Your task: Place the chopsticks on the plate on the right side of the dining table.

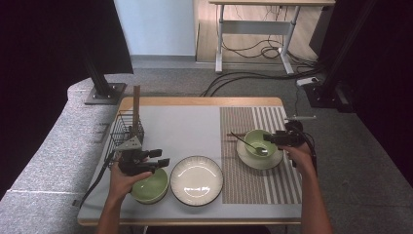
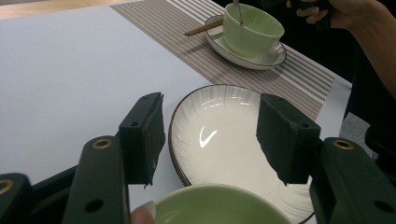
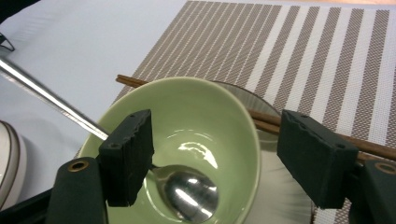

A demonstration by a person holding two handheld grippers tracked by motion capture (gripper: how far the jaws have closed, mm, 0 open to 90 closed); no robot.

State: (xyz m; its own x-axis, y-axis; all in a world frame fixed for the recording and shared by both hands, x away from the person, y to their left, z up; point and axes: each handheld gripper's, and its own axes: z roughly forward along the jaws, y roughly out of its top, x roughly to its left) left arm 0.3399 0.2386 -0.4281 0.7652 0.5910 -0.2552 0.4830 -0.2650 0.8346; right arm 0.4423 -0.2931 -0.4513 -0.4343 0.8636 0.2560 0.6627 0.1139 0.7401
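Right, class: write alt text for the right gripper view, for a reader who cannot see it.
Two open black jaws of the right gripper frame a green bowl with a metal spoon resting in it. The bowl sits on a plate on a striped placemat, with brown chopsticks behind the bowl.

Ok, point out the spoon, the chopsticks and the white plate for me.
spoon [image 3: 189, 193], right gripper view, on its shiny scoop.
chopsticks [image 3: 369, 148], right gripper view, on the brown shaft.
white plate [image 1: 196, 180], high view, on its middle.

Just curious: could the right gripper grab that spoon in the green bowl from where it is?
Probably yes. The right gripper hangs open right above the spoon, with nothing between them.
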